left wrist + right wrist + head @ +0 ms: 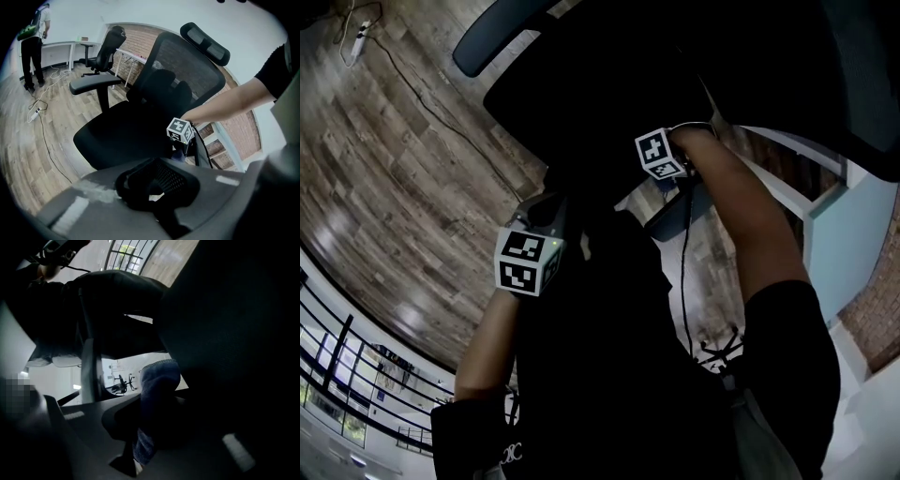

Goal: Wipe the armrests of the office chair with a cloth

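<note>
Looking steeply down, the head view showed a person in a black top standing over a black office chair (140, 126) on a wood floor (28, 154). The right hand-held gripper (146, 446) was clamped on a blue cloth (159, 390), which bulged up from betw. the jaws. It was reached across to the chair's armrest (673, 208) on the person's right, w/ the cloth right at that armrest. The right gripper view was too dark to say whether cloth and pad were touching. The left hand-held gripper (157, 190) hung near the person's body, jaws together w/ nothing seen betw. them, apart from the chair. The other armrest (91, 83) stood free at the left of the left gripper view. In the bkgd another person (33, 42) stood by a white desk (61, 44), w/ a second chair (105, 51) nearby.

Likely step: wiping the right-side armrest, w/ the other one prob. yet to do. Risks:
- The chair could swivel or roll away under the push, since nothing braced it.
- The cloth, held by one bunched part, could drag out of the jaws if it caught on the pad edge.
- The cable (683, 272) hanging from the right hand-held gripper could snag on the armrest post.
</note>
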Action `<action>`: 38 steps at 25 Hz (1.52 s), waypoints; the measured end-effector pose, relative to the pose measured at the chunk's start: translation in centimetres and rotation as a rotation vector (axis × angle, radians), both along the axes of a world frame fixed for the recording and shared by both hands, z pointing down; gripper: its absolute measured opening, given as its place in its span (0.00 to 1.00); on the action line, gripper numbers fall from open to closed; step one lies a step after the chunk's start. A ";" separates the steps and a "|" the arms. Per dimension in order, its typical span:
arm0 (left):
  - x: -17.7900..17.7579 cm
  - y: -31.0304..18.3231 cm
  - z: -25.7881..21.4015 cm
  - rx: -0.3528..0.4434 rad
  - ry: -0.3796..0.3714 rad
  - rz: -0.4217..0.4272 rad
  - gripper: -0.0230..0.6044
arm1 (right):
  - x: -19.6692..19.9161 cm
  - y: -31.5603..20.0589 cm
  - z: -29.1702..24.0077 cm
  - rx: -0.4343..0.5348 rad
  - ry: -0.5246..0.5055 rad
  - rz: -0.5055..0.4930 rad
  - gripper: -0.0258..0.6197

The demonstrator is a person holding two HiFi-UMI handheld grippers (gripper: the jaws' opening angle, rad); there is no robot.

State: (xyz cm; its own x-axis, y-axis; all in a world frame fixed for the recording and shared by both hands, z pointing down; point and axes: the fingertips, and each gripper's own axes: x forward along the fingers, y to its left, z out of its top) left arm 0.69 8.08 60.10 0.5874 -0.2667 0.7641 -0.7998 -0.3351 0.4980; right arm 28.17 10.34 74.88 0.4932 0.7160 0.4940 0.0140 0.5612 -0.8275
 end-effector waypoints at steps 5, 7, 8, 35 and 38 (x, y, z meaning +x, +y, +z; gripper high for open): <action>0.4 -2.0 -1.5 0.036 0.029 0.017 0.05 | -6.1 -2.0 -1.9 0.138 -0.200 0.123 0.16; 0.2 -3.2 -1.7 0.053 0.042 0.016 0.05 | -11.0 -3.3 -3.3 0.248 -0.358 0.310 0.16; -0.1 -3.8 -1.9 0.060 0.046 0.017 0.05 | -13.5 -3.4 -4.3 0.288 -0.433 0.392 0.16; -6.7 -4.4 -13.9 0.378 -0.061 -0.087 0.05 | -22.6 -3.0 -21.8 1.071 -0.752 0.979 0.16; -8.5 -1.4 -14.4 0.375 -0.086 -0.118 0.05 | -23.6 -1.6 -21.9 1.074 -0.769 1.012 0.16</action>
